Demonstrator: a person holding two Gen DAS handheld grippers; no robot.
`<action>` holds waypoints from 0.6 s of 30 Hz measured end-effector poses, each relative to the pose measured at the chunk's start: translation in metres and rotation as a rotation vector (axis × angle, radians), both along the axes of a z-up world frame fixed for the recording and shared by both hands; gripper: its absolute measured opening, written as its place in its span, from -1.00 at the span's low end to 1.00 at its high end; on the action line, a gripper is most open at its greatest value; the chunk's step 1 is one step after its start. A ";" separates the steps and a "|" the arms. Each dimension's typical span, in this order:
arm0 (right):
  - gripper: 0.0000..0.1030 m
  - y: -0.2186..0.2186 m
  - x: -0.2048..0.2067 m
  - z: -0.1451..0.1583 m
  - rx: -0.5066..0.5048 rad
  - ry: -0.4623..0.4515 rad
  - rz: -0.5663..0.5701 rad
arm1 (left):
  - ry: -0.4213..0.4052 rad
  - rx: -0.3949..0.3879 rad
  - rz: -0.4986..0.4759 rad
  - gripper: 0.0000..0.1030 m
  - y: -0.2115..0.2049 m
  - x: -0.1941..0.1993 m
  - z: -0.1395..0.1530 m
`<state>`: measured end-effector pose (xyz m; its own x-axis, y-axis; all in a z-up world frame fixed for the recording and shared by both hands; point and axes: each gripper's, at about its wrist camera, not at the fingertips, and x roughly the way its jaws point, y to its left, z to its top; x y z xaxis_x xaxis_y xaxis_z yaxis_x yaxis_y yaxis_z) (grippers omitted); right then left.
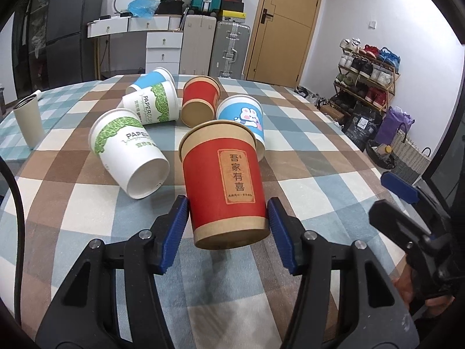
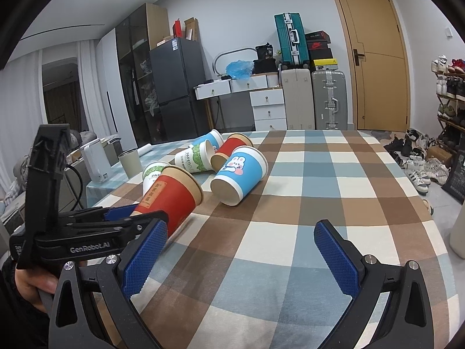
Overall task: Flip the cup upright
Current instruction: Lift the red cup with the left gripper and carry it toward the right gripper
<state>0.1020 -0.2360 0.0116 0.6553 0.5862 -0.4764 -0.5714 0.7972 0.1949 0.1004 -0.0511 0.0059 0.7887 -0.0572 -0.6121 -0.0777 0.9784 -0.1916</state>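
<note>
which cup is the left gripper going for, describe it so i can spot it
On the checked table, nearest the camera, lies a red cup between the left gripper's blue pads. Unlike the other red cup, it shows a vertical tan label with Chinese characters.

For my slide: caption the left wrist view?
Left gripper grips a tilted red cup above the checked tablecloth.

Both tools are matte black plastic with ribbed blue pads on the fingers — the left gripper (image 1: 228,226) and the right gripper (image 2: 239,257) look like twins. Round silver screws sit at the finger joints. One body reads "GenRobot.AI" in white. A black cable trails off the left one — bare skin shows underneath.
</note>
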 end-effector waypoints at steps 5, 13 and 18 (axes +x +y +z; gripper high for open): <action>1.00 0.007 -0.002 -0.001 -0.006 0.001 0.022 | -0.020 -0.018 0.012 0.03 0.006 -0.024 0.005; 1.00 0.017 -0.006 -0.004 -0.008 0.015 0.054 | -0.051 -0.012 0.017 0.03 0.008 -0.056 0.013; 1.00 0.023 -0.007 -0.007 -0.029 0.013 0.061 | -0.051 -0.020 0.018 0.03 0.004 -0.072 0.011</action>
